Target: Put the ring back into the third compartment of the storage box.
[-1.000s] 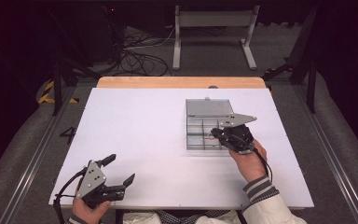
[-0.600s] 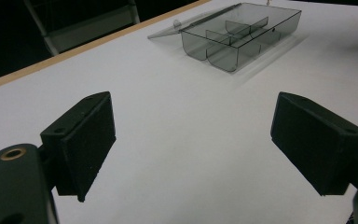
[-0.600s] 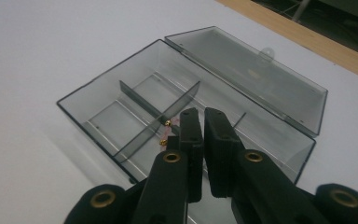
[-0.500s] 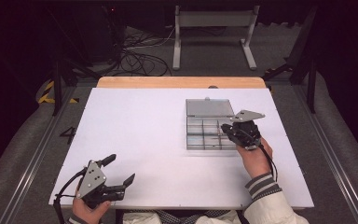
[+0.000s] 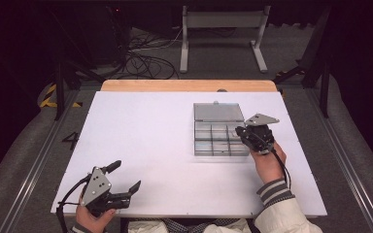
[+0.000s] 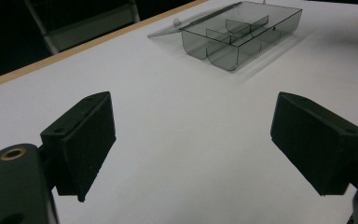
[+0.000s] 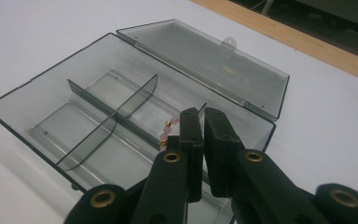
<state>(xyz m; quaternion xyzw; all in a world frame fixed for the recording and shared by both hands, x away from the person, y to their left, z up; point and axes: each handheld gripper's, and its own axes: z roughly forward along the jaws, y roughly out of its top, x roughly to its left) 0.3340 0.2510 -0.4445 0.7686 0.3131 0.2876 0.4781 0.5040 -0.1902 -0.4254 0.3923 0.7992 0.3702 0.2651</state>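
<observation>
We see the right hand-held gripper [image 7: 199, 122], jaws nearly shut, at the open box's [image 5: 221, 138] right end, a bead string [image 7: 167, 131] just beyond its tips in the near compartment. The left hand-held gripper [image 5: 126, 177] rests wide open, well apart on the surface [image 5: 141, 126].

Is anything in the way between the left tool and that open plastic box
Nothing visible does. The left tool sits open at the near left of the white table, and bare tabletop runs from it to the open box. The right tool is at the box's far side.
</observation>
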